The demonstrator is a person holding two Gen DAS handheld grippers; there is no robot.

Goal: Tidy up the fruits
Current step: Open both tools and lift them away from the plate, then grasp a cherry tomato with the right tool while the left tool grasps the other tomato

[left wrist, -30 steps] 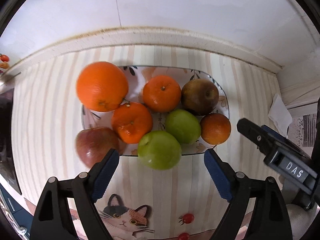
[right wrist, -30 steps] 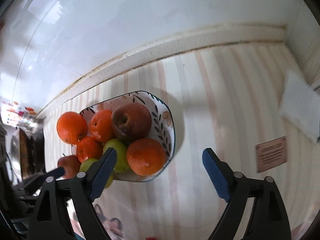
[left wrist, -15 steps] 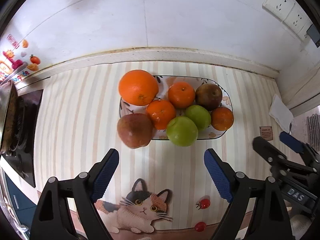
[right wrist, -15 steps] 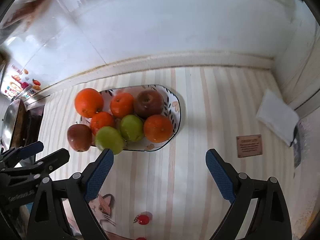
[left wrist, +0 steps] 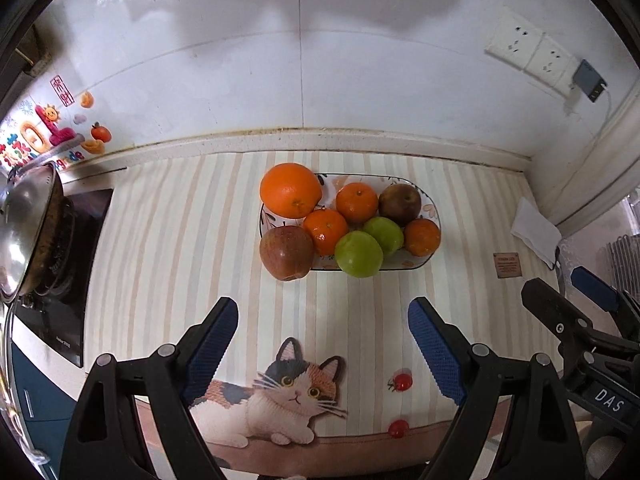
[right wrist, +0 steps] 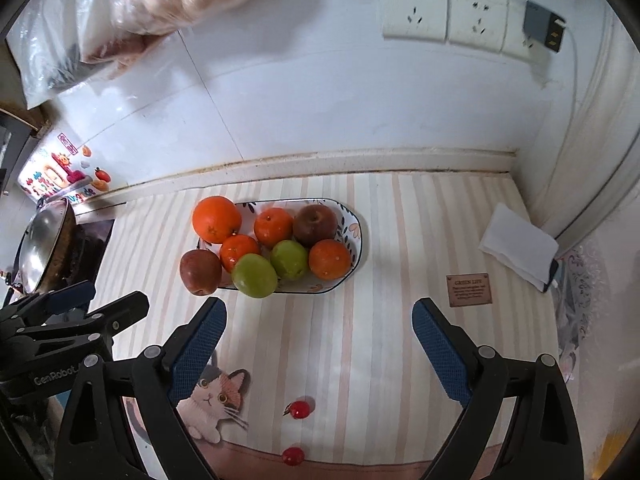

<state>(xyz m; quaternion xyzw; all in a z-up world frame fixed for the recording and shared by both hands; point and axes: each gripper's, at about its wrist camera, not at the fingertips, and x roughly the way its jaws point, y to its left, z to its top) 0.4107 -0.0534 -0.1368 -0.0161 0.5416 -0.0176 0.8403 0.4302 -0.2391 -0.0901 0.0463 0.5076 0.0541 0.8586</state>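
An oval patterned plate sits on the striped counter, piled with fruit: a big orange, tangerines, two green apples, a dark apple and a red apple at its left front edge. My left gripper is open and empty, well in front of the plate. My right gripper is open and empty, in front of the plate's right half.
A stove with a steel pan stands at the left. A folded white cloth and a small brown card lie at the right. The back wall has sockets. The mat's front shows a printed cat.
Both grippers have pulled back and up from the plate, so the fruit looks smaller and more counter and wall show. The fruit has not moved.
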